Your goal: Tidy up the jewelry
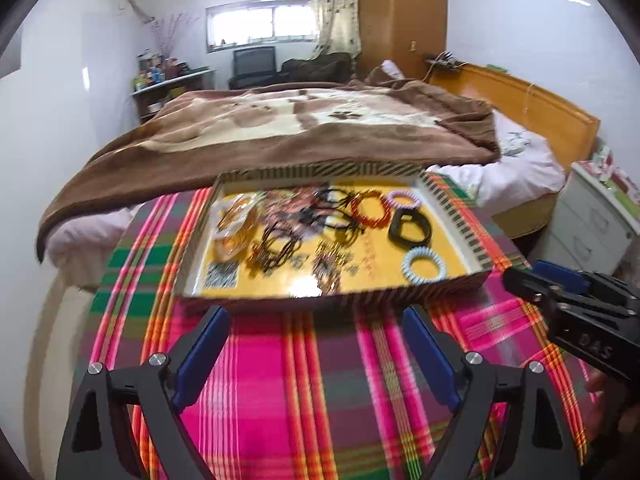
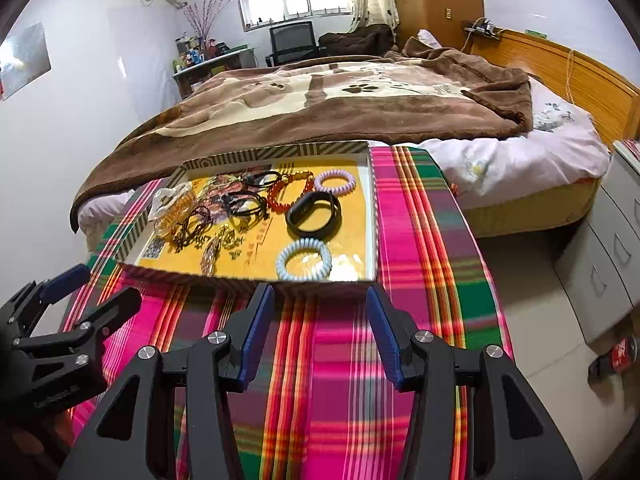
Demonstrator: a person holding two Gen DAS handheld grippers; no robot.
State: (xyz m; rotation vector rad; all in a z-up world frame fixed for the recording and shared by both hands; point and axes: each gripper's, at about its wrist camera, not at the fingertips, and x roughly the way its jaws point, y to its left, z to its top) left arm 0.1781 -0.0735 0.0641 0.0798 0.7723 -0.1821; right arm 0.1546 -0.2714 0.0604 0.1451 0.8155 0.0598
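Observation:
A shallow striped box tray (image 1: pixel 456 216) (image 2: pixel 372 216) with a yellow floor lies on the plaid cloth and holds the jewelry. Inside lie a pale blue coil band (image 1: pixel 423 265) (image 2: pixel 303 259), a black wristband (image 1: pixel 409 229) (image 2: pixel 314 215), an orange bead bracelet (image 1: pixel 370 207) (image 2: pixel 289 195), a lilac coil band (image 1: pixel 402 199) (image 2: pixel 335 181), amber bangles (image 1: pixel 236 224) (image 2: pixel 174 212) and tangled dark cords (image 1: pixel 280 246) (image 2: pixel 240 204). My left gripper (image 1: pixel 316 320) stands open just before the tray's near wall, with nothing between its fingers. My right gripper (image 2: pixel 320 300) is open and empty too, at the tray's near right corner.
The plaid cloth (image 1: pixel 304 380) (image 2: pixel 340 360) covers the table under both grippers. A bed with a brown blanket (image 1: pixel 280 128) (image 2: pixel 320 96) lies behind the tray. White drawers (image 2: pixel 600 264) stand at the right, and a red can (image 2: pixel 620 354) lies on the floor.

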